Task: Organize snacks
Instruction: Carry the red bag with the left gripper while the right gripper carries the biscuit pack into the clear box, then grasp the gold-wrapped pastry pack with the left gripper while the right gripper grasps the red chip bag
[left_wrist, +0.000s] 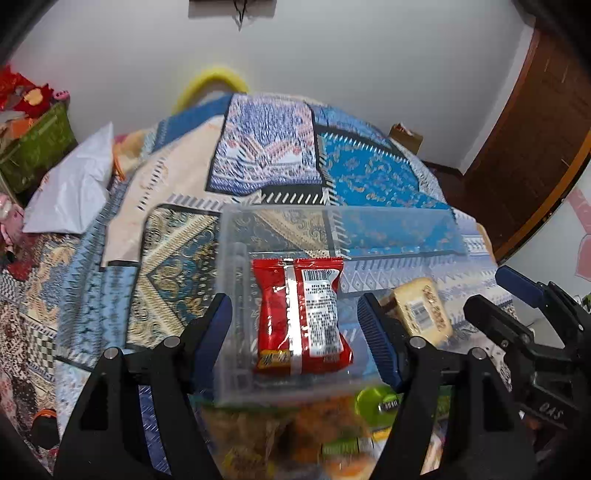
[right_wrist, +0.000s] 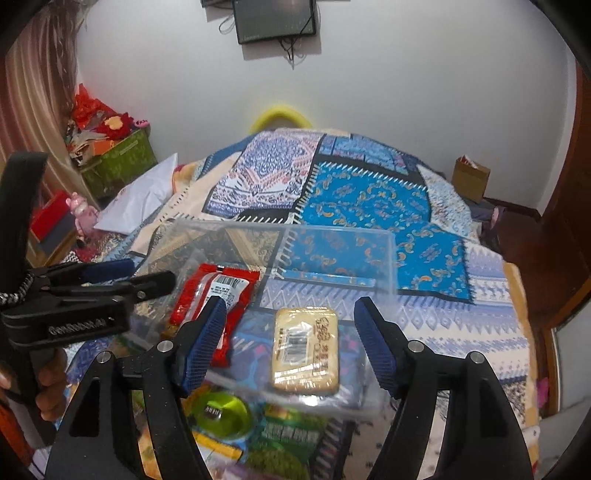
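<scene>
Sorting is only begun: inside the clear rectangular plastic box (right_wrist: 384, 258) on the bed lie a red foil snack packet (left_wrist: 301, 314) and, right of it, a pale wrapped biscuit (right_wrist: 306, 349). Both the left gripper (left_wrist: 295, 341) and right gripper (right_wrist: 291, 343) stand spread, empty. More glossy packets (right_wrist: 291, 435) wait just before the box.
</scene>
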